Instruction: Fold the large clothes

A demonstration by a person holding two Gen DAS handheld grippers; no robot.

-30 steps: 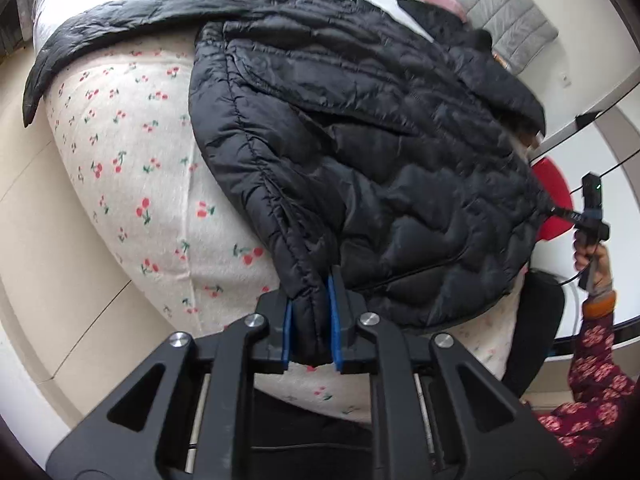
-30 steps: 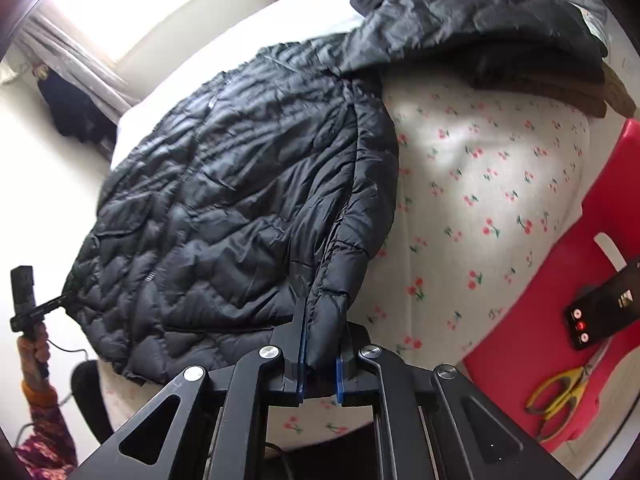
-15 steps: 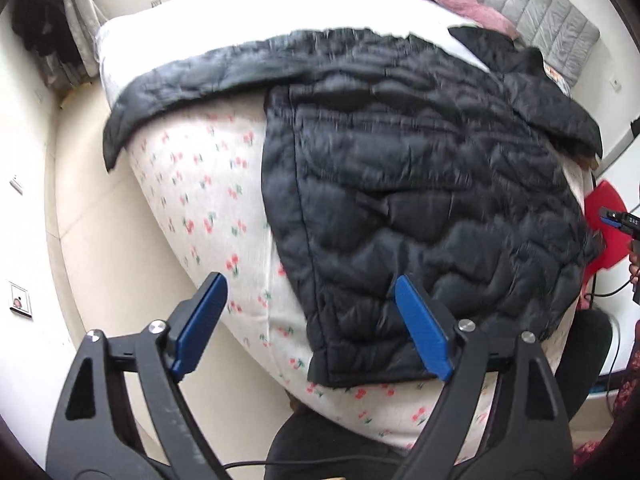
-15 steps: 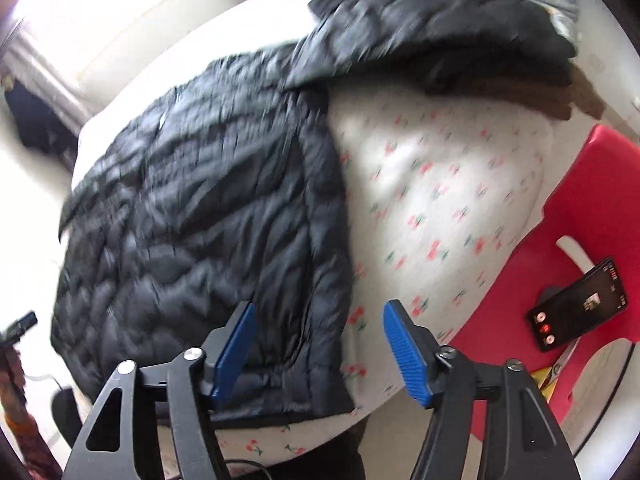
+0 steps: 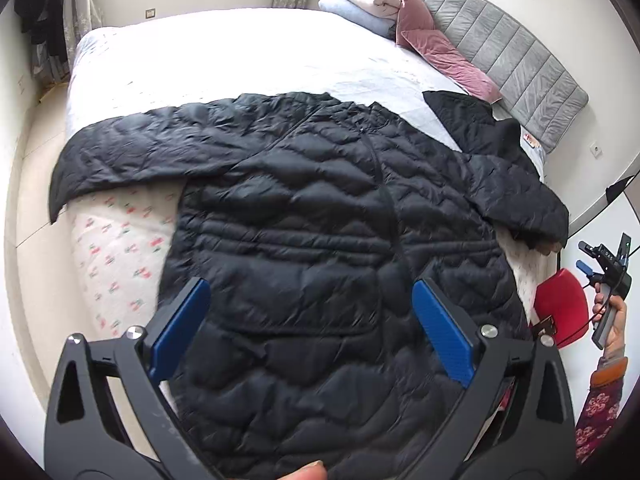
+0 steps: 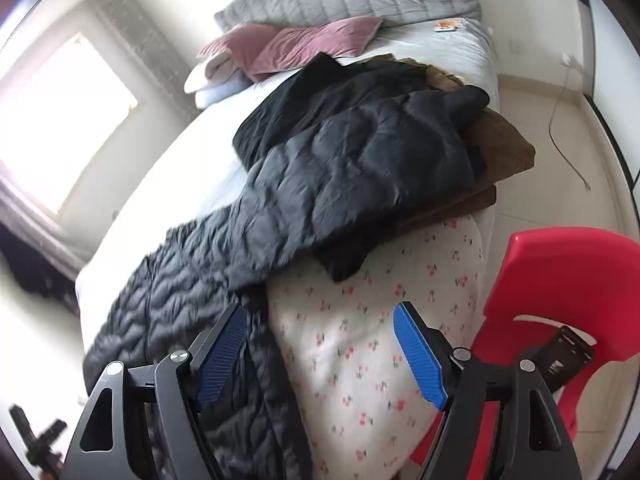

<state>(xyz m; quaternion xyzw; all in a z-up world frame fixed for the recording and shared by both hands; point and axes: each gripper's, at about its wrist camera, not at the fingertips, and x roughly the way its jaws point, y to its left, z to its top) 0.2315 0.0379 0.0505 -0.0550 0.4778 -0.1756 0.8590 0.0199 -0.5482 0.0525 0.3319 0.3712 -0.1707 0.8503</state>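
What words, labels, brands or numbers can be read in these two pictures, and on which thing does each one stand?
None can be read with certainty.
Right gripper: small white letters on its body, too small to read.
Black device on the red chair: a pale logo, not legible.
Orange-and-white packet on the bed: blurred.
Black jacket: no label shows.

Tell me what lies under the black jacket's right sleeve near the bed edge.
The sleeve drapes over a folded brown garment, itself on the floral bedding. How far the brown fabric runs beneath is covered.
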